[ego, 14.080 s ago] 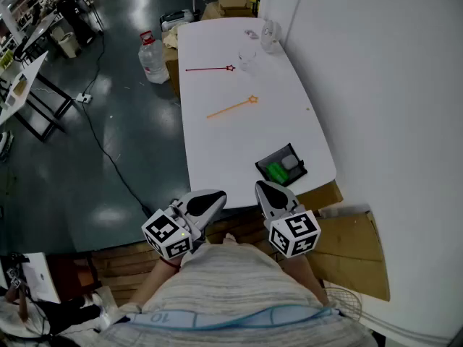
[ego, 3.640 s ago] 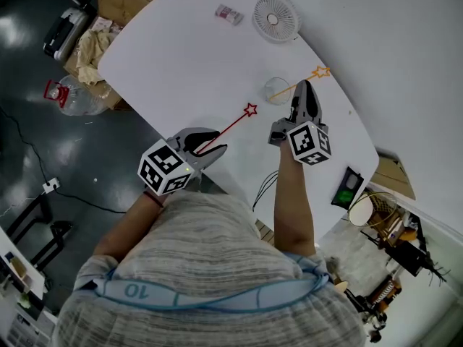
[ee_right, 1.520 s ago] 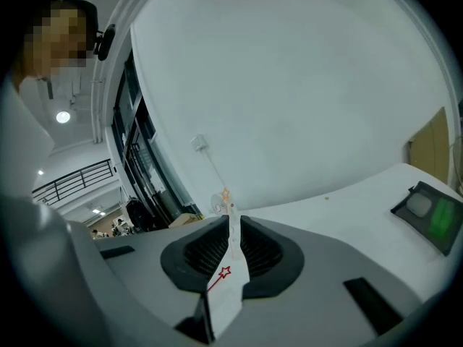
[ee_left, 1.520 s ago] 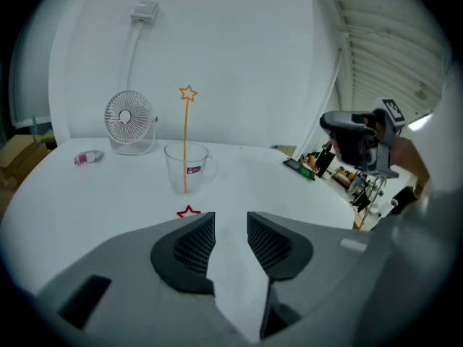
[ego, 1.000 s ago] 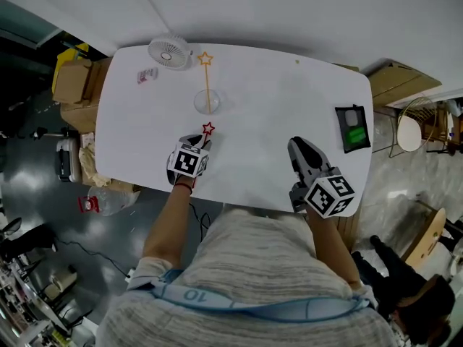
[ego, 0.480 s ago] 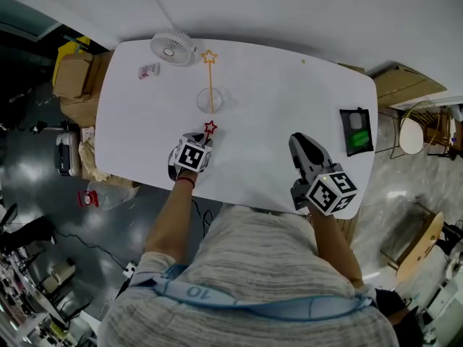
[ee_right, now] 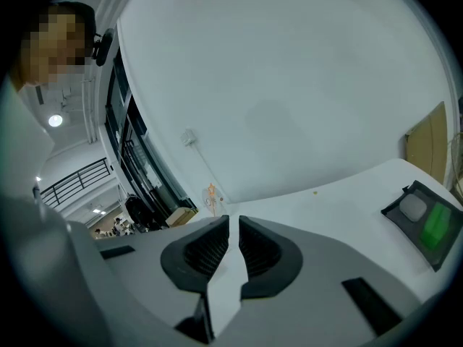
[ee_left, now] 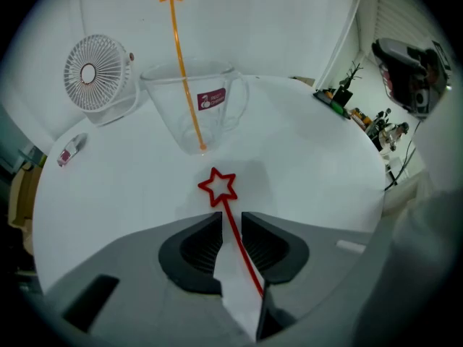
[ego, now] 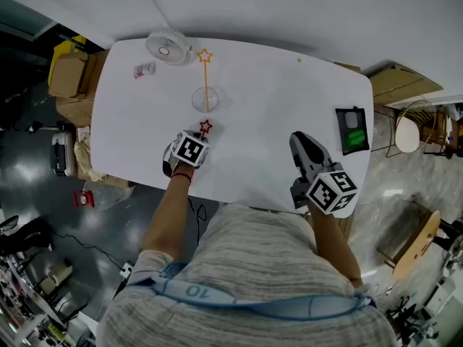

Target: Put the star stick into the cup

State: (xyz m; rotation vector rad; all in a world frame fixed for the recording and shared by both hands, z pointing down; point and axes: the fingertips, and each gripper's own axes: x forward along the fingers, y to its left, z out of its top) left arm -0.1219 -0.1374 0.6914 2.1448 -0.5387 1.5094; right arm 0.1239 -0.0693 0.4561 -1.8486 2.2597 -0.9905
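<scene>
White table [ego: 275, 85] has the red star stick [ee_left: 218, 186] lying just short of the cup [ee_left: 195, 103], and the left gripper [ee_left: 230, 226] has just been closing its jaws around the shaft without pinching yet, so pickup looks next; the right gripper [ee_right: 234, 230] hangs empty with jaws nearly together.

Star sticks: two, an orange star stick [ego: 205, 85] and a red star stick [ee_left: 230, 219]. Cup [ee_left: 224, 114]: one. Fan [ego: 164, 47]: one. Small packet [ego: 143, 70]: one. Black tray [ego: 338, 132]: one. Table [ego: 275, 121]: one. Grippers: two, left gripper [ee_left: 231, 221] and right gripper [ee_right: 234, 226].
</scene>
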